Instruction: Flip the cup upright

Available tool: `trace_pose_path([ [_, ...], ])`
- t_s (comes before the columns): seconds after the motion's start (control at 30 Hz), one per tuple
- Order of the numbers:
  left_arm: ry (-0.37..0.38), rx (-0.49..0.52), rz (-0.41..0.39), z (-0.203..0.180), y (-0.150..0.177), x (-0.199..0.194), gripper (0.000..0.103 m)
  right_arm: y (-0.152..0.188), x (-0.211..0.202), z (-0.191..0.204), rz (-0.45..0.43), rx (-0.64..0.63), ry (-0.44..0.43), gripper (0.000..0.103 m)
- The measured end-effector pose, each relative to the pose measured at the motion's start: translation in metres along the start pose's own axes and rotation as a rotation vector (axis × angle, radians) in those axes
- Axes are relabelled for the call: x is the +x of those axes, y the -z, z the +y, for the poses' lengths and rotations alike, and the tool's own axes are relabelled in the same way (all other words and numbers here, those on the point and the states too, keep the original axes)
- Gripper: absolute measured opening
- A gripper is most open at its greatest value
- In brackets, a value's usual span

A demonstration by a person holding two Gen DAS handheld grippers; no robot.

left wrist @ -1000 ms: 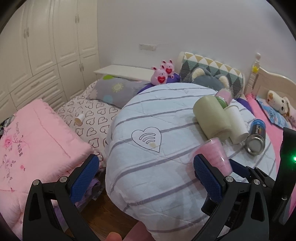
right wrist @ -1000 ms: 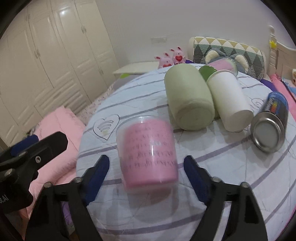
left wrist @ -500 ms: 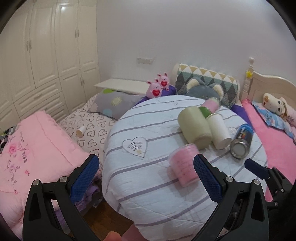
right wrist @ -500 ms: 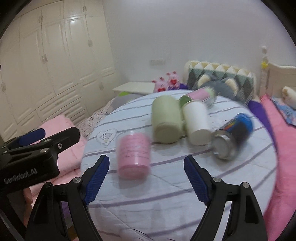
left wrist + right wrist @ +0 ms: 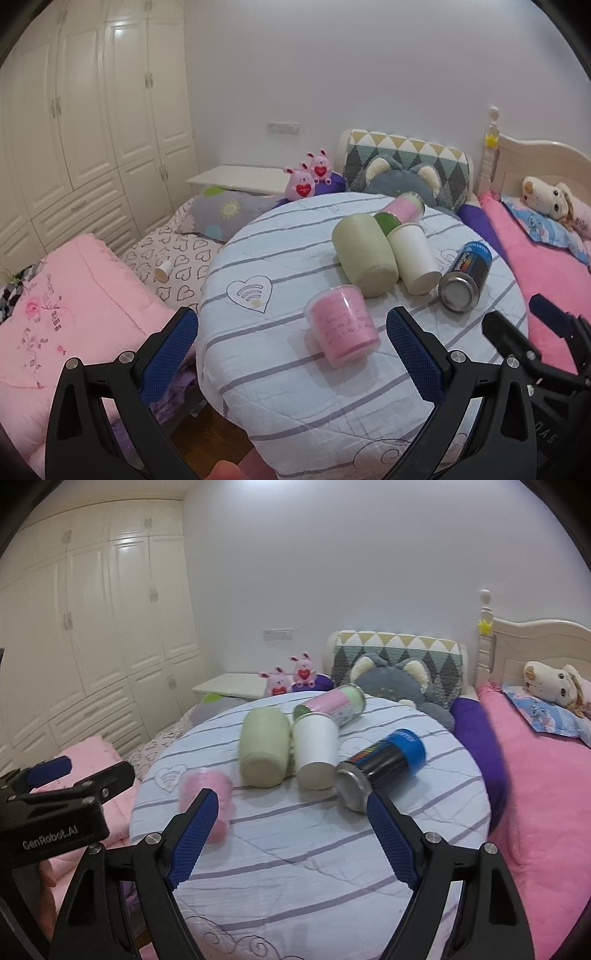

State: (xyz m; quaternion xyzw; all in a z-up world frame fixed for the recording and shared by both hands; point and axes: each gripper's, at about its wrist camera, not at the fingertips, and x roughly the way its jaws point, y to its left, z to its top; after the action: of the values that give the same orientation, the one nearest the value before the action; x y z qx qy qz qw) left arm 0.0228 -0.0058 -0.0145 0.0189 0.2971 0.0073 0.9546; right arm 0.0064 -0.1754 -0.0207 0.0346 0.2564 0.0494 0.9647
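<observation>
A pink cup [image 5: 343, 326] in a clear plastic sleeve stands on the round table [image 5: 280, 387] near its front, wide rim up. In the right wrist view it [image 5: 207, 797] is blurred and partly behind my left finger. My left gripper [image 5: 291, 339] is open and empty, held back above the table's near edge, the cup apart from both pads. My right gripper [image 5: 288, 823] is open and empty, to the right of the cup; it also shows at the right edge of the left wrist view [image 5: 543, 332].
Behind the cup lie a pale green cup [image 5: 364, 254], a white paper cup [image 5: 415, 258], a pink-and-green can [image 5: 400, 210] and a blue-black spray can [image 5: 465, 277]. A pink quilt [image 5: 55, 306] is on the left, a pink bed [image 5: 546, 266] on the right, with plush toys and a wardrobe beyond.
Both grippers have drawn back and up from the table. The pink cup, a second ago close between the right gripper's fingers, now stands free on the table and looks smaller.
</observation>
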Motion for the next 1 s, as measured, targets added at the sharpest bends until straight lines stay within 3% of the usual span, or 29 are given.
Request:
trace_pose_path([
  [0.43,-0.004,0.050,0.031,-0.028,0.002,0.003,0.103,0.007,-0.007,-0.027,-0.009,0.046,0.012,0.084],
  [1.0,-0.014,0.046,0.019,-0.033,-0.001,0.002,0.103,0.010,-0.005,-0.032,-0.009,0.048,-0.038,0.084],
])
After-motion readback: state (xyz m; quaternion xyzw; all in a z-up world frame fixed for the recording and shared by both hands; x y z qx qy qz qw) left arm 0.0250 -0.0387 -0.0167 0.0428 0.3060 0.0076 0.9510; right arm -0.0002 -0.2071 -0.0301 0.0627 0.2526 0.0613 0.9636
